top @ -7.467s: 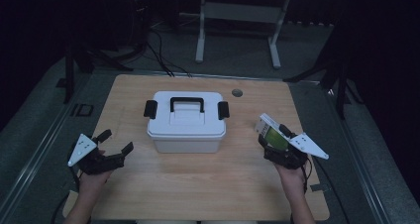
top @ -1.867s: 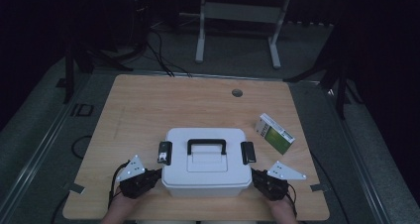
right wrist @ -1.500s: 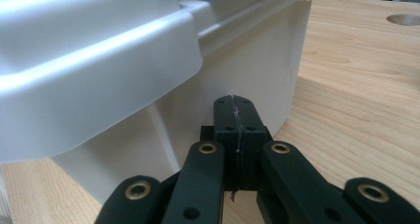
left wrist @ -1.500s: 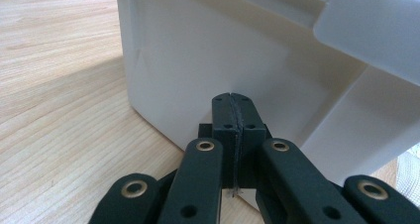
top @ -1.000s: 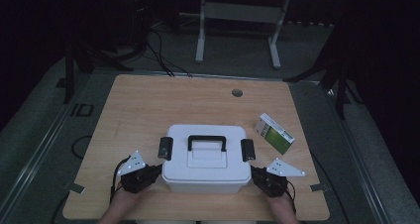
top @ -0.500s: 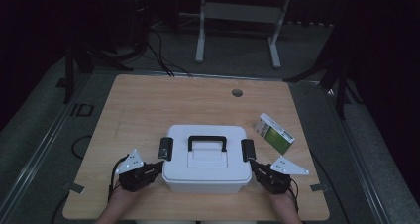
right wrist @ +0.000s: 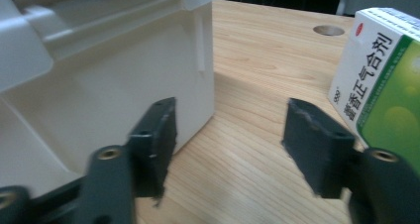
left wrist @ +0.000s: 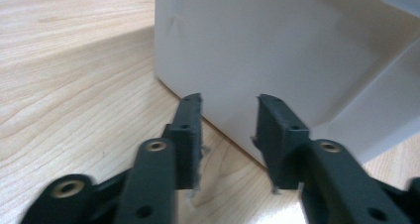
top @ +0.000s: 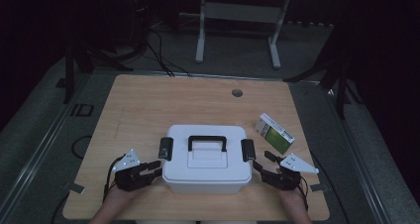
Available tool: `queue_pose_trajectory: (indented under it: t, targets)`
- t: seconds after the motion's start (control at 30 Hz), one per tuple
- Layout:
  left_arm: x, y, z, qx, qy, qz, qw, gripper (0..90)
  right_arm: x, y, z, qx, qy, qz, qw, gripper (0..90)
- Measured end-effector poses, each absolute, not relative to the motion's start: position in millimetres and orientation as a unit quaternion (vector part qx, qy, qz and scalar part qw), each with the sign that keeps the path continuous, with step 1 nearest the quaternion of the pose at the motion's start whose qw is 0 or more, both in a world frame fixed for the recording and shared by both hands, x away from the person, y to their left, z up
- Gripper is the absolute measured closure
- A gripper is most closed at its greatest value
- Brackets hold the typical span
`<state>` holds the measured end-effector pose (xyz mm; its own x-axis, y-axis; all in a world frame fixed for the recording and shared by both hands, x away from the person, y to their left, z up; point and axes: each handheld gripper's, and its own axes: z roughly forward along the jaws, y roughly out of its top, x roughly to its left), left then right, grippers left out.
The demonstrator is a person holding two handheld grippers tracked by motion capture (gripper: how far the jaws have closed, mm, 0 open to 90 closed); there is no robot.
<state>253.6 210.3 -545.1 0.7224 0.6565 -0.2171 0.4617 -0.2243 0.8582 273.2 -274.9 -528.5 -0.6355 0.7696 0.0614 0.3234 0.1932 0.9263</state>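
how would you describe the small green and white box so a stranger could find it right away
Start at the wooden table and find the big white case with a black handle near its front edge. Just right of the case and a bit farther back lies the box, flat on the wood, past the right claw. It is the only coloured thing there: small, white and green, with printed Chinese text.

Dim overall in the high view; floor beyond the desk (top: 148,105) edges nearly black, detail lost. Lit from above, softly; faint shadow under the white box (top: 207,159) along the desk's near edge. No glare. Brighter, warmer in both gripper views. Left gripper view: broad soft shadow on wood beside box wall; near linkages blurred. Right gripper view: foreground out of focus, green carton (right wrist: 381,80) soft at right edge.
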Motion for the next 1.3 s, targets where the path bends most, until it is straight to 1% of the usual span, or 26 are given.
queue_pose_trajectory:
  t: [0.03,0.07,0.1,0.17,0.2,0.27,0.3,0.33,0.43,0.53,0.57,0.67,0.73,0.87,1.17,1.3]
  targets:
    - [253.8,211.6,-544.6,0.776,0.361,0.093,0.508,59.7,273.4,-275.9,-529.5,0.360,0.748,0.517,0.210,24.4]
    - [254.5,213.1,-544.3,0.776,0.363,0.088,0.508,59.4,273.6,-275.7,-530.1,0.356,0.755,0.508,0.212,21.6]
    - [254.6,214.5,-543.9,0.776,0.366,0.091,0.505,56.4,273.5,-276.5,-531.1,0.354,0.757,0.506,0.213,21.5]
    - [255.6,218.1,-543.5,0.777,0.369,0.082,0.503,55.7,274.3,-280.9,-533.0,0.358,0.751,0.519,0.197,18.1]
    - [255.6,219.7,-543.4,0.778,0.372,0.083,0.500,53.3,274.9,-283.2,-533.8,0.358,0.751,0.523,0.189,17.6]
    - [256.3,223.3,-543.7,0.781,0.376,0.073,0.493,52.5,275.3,-286.6,-534.4,0.359,0.750,0.523,0.187,14.3]
    - [256.5,224.9,-544.1,0.783,0.380,0.076,0.487,49.9,275.6,-288.2,-534.2,0.358,0.750,0.526,0.180,14.3]
    - [257.0,226.7,-544.8,0.784,0.383,0.070,0.484,49.6,275.7,-289.1,-534.0,0.357,0.750,0.529,0.176,14.2]
    - [257.0,230.3,-545.5,0.791,0.387,0.065,0.470,47.5,273.6,-289.3,-533.1,0.347,0.751,0.531,0.180,14.1]
    - [257.6,232.7,-545.3,0.794,0.393,0.063,0.458,43.8,271.9,-288.5,-533.3,0.335,0.754,0.530,0.194,14.1]
    - [257.8,233.3,-544.9,0.795,0.397,0.068,0.454,41.6,271.8,-288.4,-533.6,0.334,0.757,0.527,0.195,14.1]
    - [260.0,236.4,-542.9,0.796,0.411,0.074,0.437,39.3,271.3,-289.5,-535.6,0.333,0.758,0.525,0.197,14.1]
    - [261.9,239.0,-541.2,0.797,0.420,0.074,0.428,39.3,270.2,-290.1,-536.9,0.332,0.761,0.518,0.204,14.1]
    - [264.7,244.3,-537.8,0.800,0.429,0.072,0.412,39.3,267.8,-292.2,-538.1,0.331,0.763,0.517,0.201,14.3]
    - [267.0,249.9,-532.0,0.817,0.426,0.061,0.383,39.3,264.5,-298.6,-539.0,0.336,0.761,0.519,0.196,14.3]
    - [268.5,252.7,-528.4,0.822,0.426,0.069,0.371,39.1,263.3,-300.6,-538.9,0.342,0.758,0.520,0.194,14.3]
